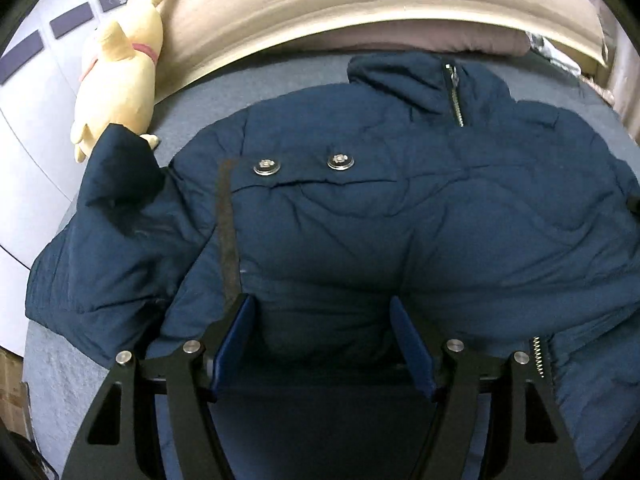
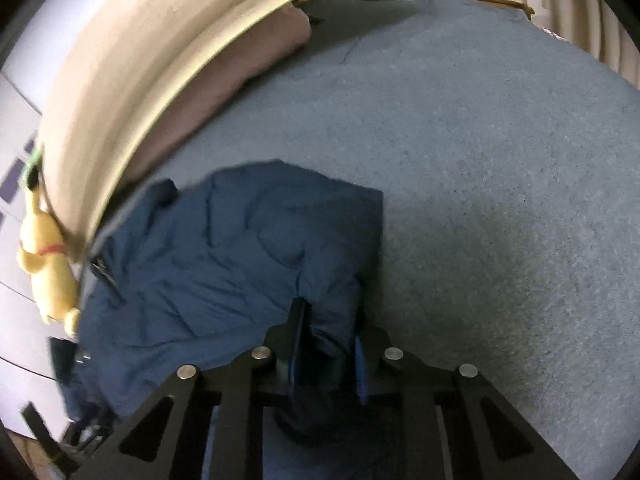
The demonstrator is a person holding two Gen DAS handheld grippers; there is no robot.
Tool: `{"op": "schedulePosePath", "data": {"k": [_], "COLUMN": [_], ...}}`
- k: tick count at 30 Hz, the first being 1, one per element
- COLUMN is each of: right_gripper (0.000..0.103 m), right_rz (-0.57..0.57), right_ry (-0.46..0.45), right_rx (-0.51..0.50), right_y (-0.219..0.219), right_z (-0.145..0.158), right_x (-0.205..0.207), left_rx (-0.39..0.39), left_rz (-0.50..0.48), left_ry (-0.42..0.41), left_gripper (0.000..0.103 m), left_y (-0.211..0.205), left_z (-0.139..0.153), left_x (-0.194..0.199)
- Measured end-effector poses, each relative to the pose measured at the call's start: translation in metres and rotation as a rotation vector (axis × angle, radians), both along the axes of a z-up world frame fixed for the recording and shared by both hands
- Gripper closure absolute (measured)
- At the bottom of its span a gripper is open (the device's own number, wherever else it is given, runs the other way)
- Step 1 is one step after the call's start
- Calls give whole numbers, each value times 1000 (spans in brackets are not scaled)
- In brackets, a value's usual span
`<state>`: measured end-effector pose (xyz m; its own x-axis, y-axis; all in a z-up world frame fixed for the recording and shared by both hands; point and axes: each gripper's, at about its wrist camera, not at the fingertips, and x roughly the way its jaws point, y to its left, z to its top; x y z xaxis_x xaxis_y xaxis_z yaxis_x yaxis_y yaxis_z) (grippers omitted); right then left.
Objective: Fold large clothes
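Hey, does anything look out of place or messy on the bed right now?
One sleeve of the jacket sticks out sideways past the bed edge, unfolded. A plush toy is wedged against the headboard beside it.

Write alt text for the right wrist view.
The right gripper is shut on a bunched fold of a navy padded jacket lying on a grey-blue bed cover. A beige headboard curves along the left, with a yellow plush toy at its edge and a brown pillow beside it.

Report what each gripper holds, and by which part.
Right gripper pinches a bunched fold of the navy padded jacket near its edge. Left gripper is open, holding nothing.
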<state>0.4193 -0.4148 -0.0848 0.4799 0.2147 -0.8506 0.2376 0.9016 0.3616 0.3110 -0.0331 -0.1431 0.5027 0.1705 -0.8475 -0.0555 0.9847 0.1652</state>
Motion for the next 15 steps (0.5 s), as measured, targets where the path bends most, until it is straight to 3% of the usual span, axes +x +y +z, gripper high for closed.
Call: {"op": "schedulePosePath", "data": {"k": [3, 4, 5, 7, 11, 15], "right_gripper": [75, 61, 28, 3, 3, 3], "right_rz": [17, 6, -8, -24, 2, 57], "right_ry": [7, -7, -25, -74, -196, -243], "right_rx": [-68, -101, -126, -142, -107, -91], "right_y": [7, 7, 7, 6, 17, 46], "right_z": [11, 21, 31, 49, 87, 95], "right_x": [2, -3, -8, -24, -77, -122], "left_rx": [-6, -24, -45, -94, -226, -347], "left_rz": [2, -8, -18, -28, 4, 126], "left_ry": [19, 9, -12, -71, -201, -271], "left_gripper": [32, 32, 32, 32, 30, 26], "left_y": [2, 4, 7, 18, 63, 136], "left_z": [4, 11, 21, 40, 82, 92], "left_x": [7, 5, -4, -16, -59, -107]}}
